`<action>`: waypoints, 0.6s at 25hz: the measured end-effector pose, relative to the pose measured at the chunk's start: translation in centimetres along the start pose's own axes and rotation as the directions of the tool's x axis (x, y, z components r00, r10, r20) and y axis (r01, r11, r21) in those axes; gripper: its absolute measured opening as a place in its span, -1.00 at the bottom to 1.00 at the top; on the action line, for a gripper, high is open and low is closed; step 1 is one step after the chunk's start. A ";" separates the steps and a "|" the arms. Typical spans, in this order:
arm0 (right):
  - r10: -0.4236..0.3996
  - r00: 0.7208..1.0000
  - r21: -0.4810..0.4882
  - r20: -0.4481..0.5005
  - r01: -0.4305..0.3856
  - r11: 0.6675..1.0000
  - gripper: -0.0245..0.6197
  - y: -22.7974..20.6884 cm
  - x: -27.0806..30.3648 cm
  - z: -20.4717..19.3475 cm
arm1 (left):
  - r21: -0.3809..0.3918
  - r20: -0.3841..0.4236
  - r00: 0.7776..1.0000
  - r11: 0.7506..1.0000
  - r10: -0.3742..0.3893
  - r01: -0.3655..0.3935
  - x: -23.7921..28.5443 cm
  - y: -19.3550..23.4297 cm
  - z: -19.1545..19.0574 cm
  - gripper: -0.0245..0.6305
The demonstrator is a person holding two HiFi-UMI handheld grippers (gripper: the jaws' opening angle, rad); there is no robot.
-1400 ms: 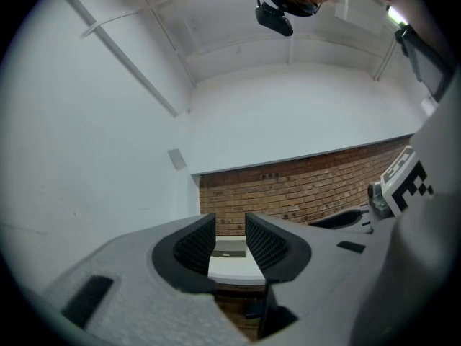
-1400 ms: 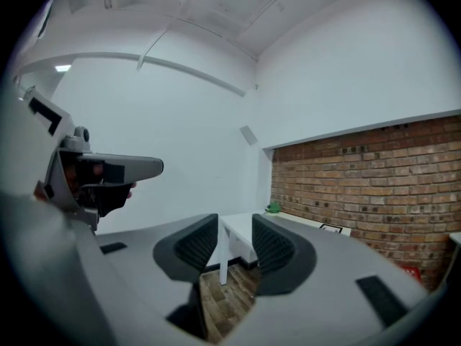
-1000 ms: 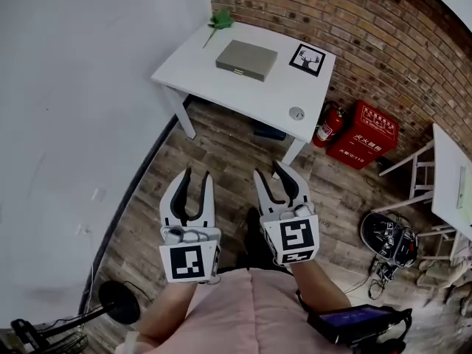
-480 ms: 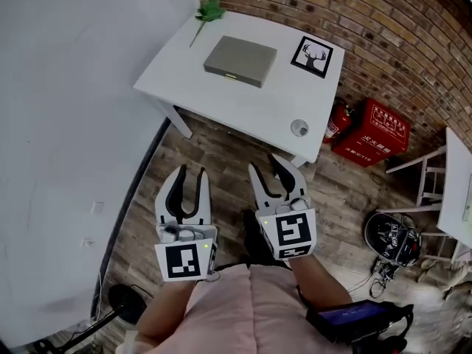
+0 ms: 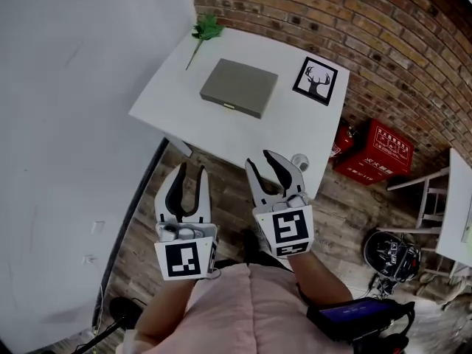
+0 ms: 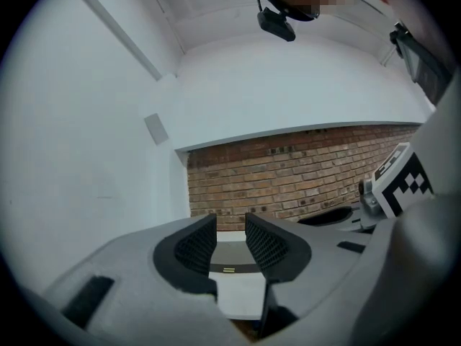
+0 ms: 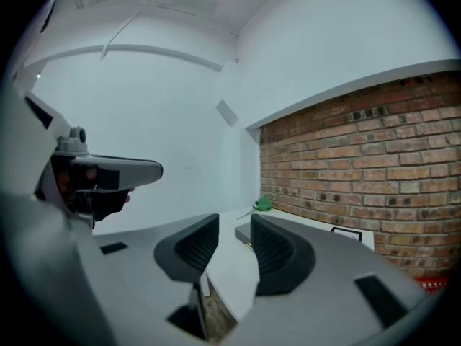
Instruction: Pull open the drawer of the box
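Both grippers have closed in on the bench since a second ago. The box was way off then, and now the near edge is right past my tips. My left gripper [image 5: 192, 172] has its jaws wide apart with nothing in them. My right gripper [image 5: 260, 162] has just been closing its jaws a touch, but they're parted and empty too. The bench [image 5: 295, 127] is just ahead, and the box [image 5: 239, 85] lies flat on its far left part, well apart from both grippers. I'd call this the approach step. Next I need to reach the little pull [image 5: 229, 106] and pinch it, probably steadying the box too. Its long axis runs left-right, and the drawer front faces near, toward me.
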State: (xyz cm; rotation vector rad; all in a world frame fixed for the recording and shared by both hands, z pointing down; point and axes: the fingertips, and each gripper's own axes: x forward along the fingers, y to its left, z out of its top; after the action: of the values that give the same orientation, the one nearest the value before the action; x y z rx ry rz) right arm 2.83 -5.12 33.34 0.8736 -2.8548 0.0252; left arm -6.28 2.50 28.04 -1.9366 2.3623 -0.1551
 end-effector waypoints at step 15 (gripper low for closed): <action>-0.019 1.000 -0.008 0.011 0.019 1.000 -0.48 -3.4 7.5 1.8 | 0.019 0.035 0.999 1.000 -0.019 0.018 7.9 3.3 0.5 -0.54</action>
State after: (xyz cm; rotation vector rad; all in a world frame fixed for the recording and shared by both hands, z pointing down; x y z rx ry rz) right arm -1.69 -12.21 32.60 0.9027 -2.8544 0.0065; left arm -10.98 -4.66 27.12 -1.9372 2.3129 -0.1419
